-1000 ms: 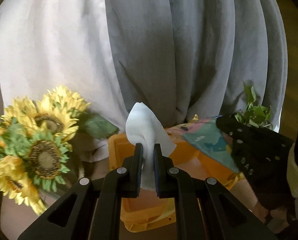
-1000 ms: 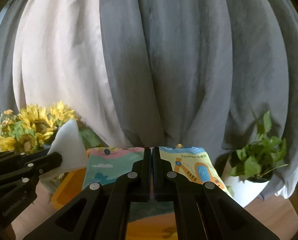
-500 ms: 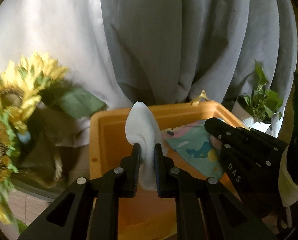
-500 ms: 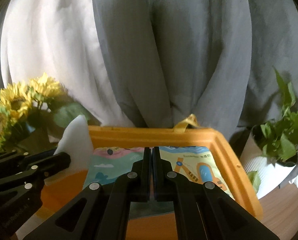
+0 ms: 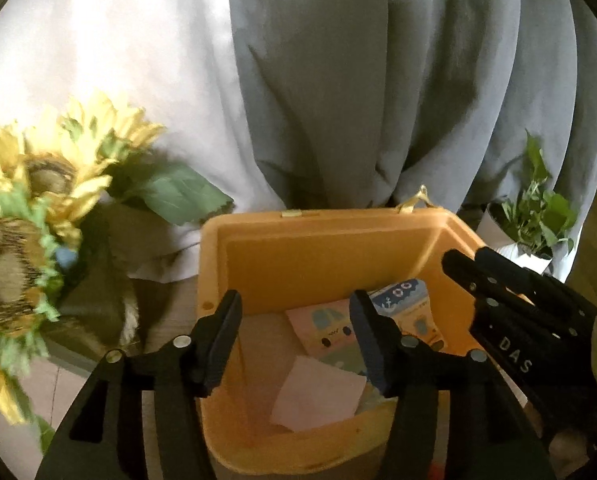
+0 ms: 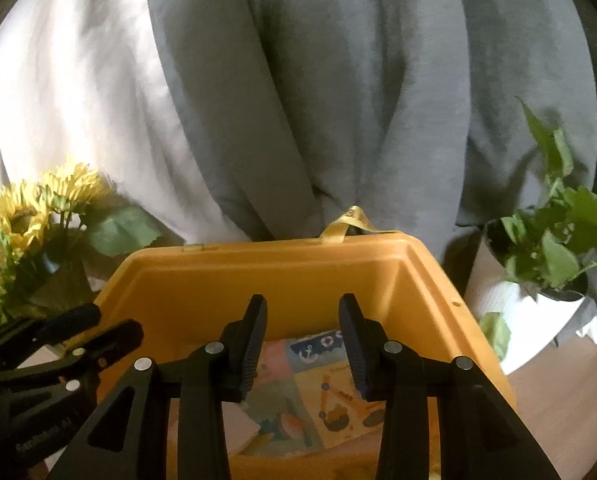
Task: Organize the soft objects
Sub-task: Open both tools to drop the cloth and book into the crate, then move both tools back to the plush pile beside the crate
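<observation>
- The left tool [image 5: 296, 330] hangs over the near end of the bin [image 5: 322, 220], jaws spread apart and holding nothing.
- The right tool [image 6: 303, 338] is beside it over the same bin, jaws likewise apart and empty.
- Directly below the left tool, a pale cloth [image 5: 318, 398] lies folded on the bin floor; partly under it and further in lies the printed cloth [image 6: 330, 392], flat, with cartoon pictures.
- Both cloths look light, limp and not at all fragile; they should sag and unfold if lifted by one point. A pinch at a free corner or a folded edge seems the best hold, since the flat middle gives the jaws little to bite.
- The bin walls rise steeply around both tools, so sideways room inside is tight; going straight up looks like the clean way out.
- Beyond the rim, sunflowers [image 5: 38, 200] crowd the left side and a plant [image 6: 554, 248] stands at the right, close to the bin.
- A curtain [image 6: 298, 100] closes off the back.
</observation>
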A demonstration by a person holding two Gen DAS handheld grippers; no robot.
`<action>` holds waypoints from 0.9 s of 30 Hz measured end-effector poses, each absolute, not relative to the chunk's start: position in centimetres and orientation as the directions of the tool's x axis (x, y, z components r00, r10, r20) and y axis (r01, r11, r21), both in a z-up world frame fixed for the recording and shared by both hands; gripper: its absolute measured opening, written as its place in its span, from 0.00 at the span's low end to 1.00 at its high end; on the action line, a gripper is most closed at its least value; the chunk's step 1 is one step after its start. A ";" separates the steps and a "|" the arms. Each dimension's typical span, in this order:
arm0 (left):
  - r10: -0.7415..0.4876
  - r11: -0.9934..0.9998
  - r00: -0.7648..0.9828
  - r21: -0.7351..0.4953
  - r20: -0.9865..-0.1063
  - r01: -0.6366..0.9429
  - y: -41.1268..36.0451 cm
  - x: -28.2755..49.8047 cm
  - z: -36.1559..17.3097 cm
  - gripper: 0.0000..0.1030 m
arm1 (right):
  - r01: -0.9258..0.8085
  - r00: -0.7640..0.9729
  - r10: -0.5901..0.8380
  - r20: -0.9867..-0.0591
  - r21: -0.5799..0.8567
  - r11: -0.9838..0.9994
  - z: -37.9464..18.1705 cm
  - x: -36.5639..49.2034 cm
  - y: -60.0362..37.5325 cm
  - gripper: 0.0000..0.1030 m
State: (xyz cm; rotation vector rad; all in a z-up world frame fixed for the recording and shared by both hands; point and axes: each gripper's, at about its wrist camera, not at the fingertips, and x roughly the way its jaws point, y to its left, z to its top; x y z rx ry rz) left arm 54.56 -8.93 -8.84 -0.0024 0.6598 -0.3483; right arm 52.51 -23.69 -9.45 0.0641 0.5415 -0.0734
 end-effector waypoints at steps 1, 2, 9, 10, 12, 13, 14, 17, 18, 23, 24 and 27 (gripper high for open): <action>-0.313 0.944 0.739 -0.110 -0.596 0.312 -8.9 54.3 -8.5 0.54 | 0.089 0.855 -0.054 -0.515 0.044 0.995 -9.3 52.2 -23.7 0.38; -0.309 0.946 0.747 -0.107 -0.589 0.307 -8.8 53.9 -8.2 0.55 | 0.090 0.857 -0.052 -0.512 0.049 0.995 -9.0 51.8 -23.8 0.38; -0.292 0.952 0.782 -0.086 -0.551 0.295 -8.5 51.4 -5.8 0.57 | 0.095 0.870 -0.054 -0.490 0.058 0.994 -7.4 48.9 -23.6 0.38; -0.292 0.952 0.786 -0.084 -0.545 0.295 -8.5 50.9 -5.5 0.57 | 0.095 0.872 -0.055 -0.487 0.058 0.994 -7.2 48.5 -23.5 0.38; -0.294 0.951 0.793 -0.082 -0.533 0.297 -8.5 49.9 -4.8 0.59 | 0.102 0.878 -0.063 -0.475 0.057 0.993 -6.5 47.3 -23.5 0.38; -0.296 0.950 0.796 -0.081 -0.527 0.300 -8.5 49.4 -4.4 0.60 | 0.104 0.880 -0.065 -0.471 0.057 0.993 -6.4 47.0 -23.5 0.38; -0.299 0.949 0.799 -0.081 -0.522 0.303 -8.5 48.9 -4.1 0.61 | 0.109 0.882 -0.070 -0.467 0.057 0.992 -6.1 46.4 -23.5 0.38; -0.299 0.949 0.808 -0.070 -0.508 0.307 -8.5 47.3 -3.2 0.64 | 0.121 0.887 -0.082 -0.455 0.057 0.991 -5.3 44.8 -23.7 0.42; -0.300 0.949 0.810 -0.066 -0.504 0.310 -8.5 46.7 -3.0 0.65 | 0.130 0.889 -0.092 -0.449 0.055 0.990 -5.0 44.1 -23.7 0.45; -0.290 0.950 0.821 -0.046 -0.492 0.309 -9.0 43.9 -2.3 0.67 | 0.164 0.896 -0.131 -0.424 0.044 0.985 -4.0 41.1 -24.1 0.50; -0.289 0.950 0.822 -0.044 -0.491 0.308 -9.0 43.5 -2.2 0.68 | 0.171 0.898 -0.137 -0.419 0.044 0.984 -3.9 40.4 -24.2 0.53; -0.293 0.949 0.822 -0.043 -0.489 0.313 -9.2 42.0 -2.1 0.68 | 0.192 0.899 -0.161 -0.406 0.035 0.981 -3.5 38.6 -24.3 0.57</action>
